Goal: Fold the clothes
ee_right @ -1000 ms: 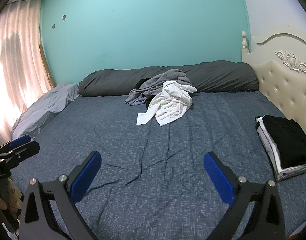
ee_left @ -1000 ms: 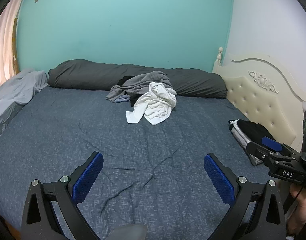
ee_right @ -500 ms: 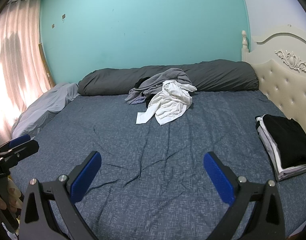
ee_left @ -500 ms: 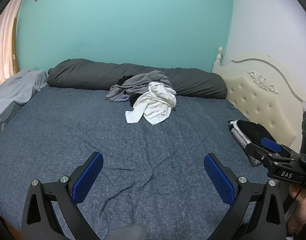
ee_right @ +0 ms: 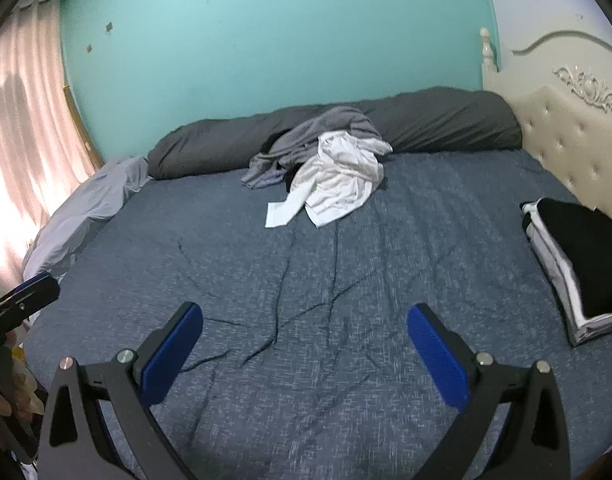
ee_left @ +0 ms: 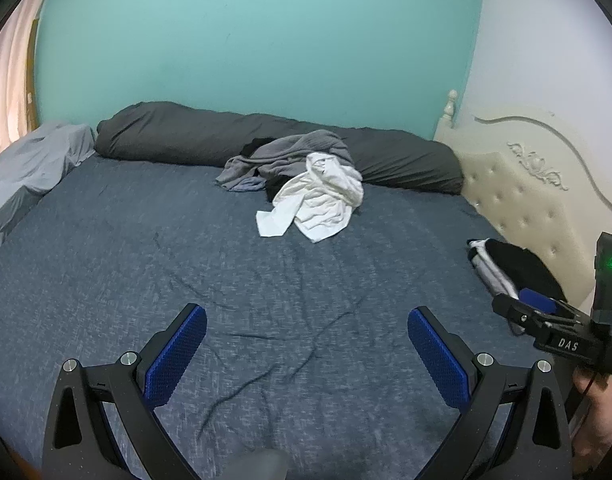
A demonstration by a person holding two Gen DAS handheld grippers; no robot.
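Both views have tilted slightly; left claw (ee_left: pixel 306 344) and right claw (ee_right: pixel 305 340) remain spread above the bed (ee_right: pixel 306 280).

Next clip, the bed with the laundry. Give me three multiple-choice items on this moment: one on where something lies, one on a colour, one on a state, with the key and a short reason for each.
1. Where does the folded stack lie?
A. Beside the cream headboard
B. On the dark bolster
C. Under the white shirt

2. What colour is the garment on top of the folded stack?
A. White
B. Black
C. Light blue

3. How do the two grippers stand?
A. Both shut on cloth
B. Left open, right shut
C. Both open and holding nothing

Key:
1 A, the stack sits at the bed's edge by the headboard, apart from the loose pile.
2 B, a black piece covers the lighter layers beneath.
3 C, the left gripper and the right gripper each show blue pads spread wide over bare bedspread.
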